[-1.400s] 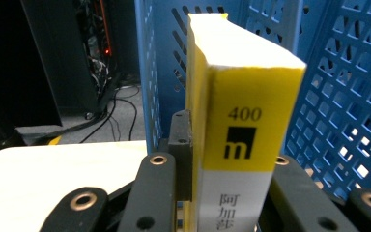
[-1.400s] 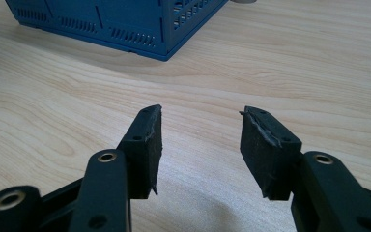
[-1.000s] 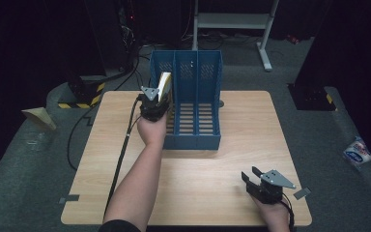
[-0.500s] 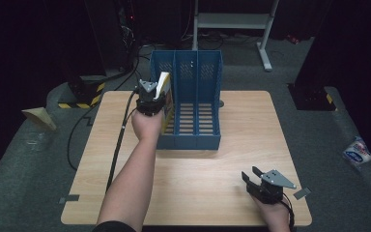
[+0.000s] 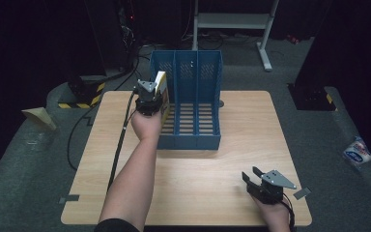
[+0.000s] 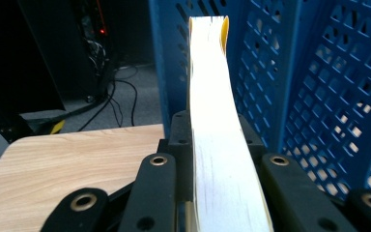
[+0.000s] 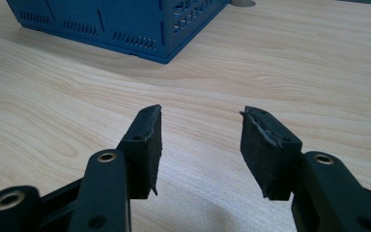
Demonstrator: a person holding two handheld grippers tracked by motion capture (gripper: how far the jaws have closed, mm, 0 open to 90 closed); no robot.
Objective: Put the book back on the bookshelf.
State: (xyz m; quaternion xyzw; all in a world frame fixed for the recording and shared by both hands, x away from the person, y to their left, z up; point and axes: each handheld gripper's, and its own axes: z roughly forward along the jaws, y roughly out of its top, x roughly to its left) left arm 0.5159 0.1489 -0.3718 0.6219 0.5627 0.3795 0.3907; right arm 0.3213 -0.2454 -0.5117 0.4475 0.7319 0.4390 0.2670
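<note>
A light wooden bench (image 5: 212, 159) with rounded corners stands on grey carpet. A blue perforated plastic file rack (image 5: 195, 108) with three upright compartments stands directly on it, near its far edge, left of the middle. A small grey tape strip (image 5: 302, 193) sticks at the near right corner.

This looks like a lab or recording studio rather than a home. A lone wooden surface (image 5: 222, 193) stands on grey carpet (image 5: 24, 159) amid black surroundings. Behind it, cables (image 5: 125, 34) trail from dark equipment racks, yellow-black hazard tape (image 5: 79, 102) marks a stand's base, and a white metal frame (image 5: 232, 21) stands at the back.
</note>
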